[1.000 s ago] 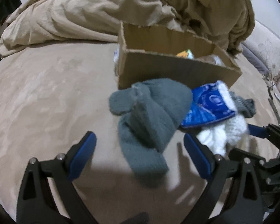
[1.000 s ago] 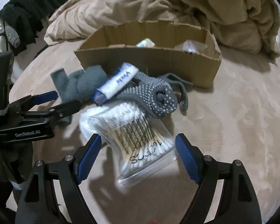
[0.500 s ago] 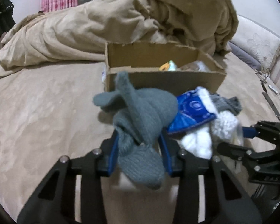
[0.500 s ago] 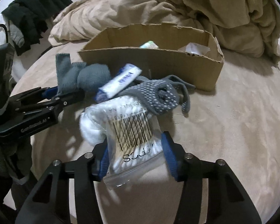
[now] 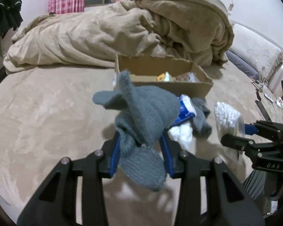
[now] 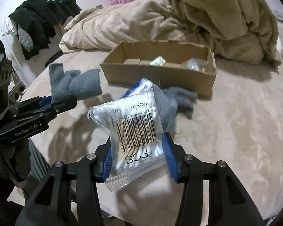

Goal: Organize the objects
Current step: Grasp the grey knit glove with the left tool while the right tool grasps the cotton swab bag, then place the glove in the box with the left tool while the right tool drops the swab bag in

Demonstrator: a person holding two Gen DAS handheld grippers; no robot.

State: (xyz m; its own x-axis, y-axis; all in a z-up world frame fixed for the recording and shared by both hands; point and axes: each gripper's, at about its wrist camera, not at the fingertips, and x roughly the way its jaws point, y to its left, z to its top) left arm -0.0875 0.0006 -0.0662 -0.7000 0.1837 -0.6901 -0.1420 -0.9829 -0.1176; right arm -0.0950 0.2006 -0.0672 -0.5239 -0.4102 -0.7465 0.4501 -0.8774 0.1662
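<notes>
While the left tongs (image 5: 141, 150) are clamping down on the grey knitted glove (image 5: 143, 120), they are carrying it clear of the bed (image 5: 43, 116), higher than half a second ago, when it was only just pinched against the pile. Over on the other side, the right tongs (image 6: 137, 156) are squeezing the clear bag of cotton swabs (image 6: 134, 130), barcode facing up, and that bag is hanging above the bed surface too; a second ago both pairs of tongs were standing wide open around these things. Staying behind on the bed are the dotted grey work glove (image 6: 171, 101) and the blue-and-white packet (image 6: 139, 86), lying touching each other just in front of the cardboard box (image 6: 160, 75). Sitting near the rumpled beige duvet (image 6: 198, 18), the box is showing a small pale packet and a crinkled clear wrapper inside. From the left wrist view the right tongs are coming in at the right edge with the swab bag, well apart from the knitted glove. Dark clothes (image 6: 43, 15) are hanging at the far left.
</notes>
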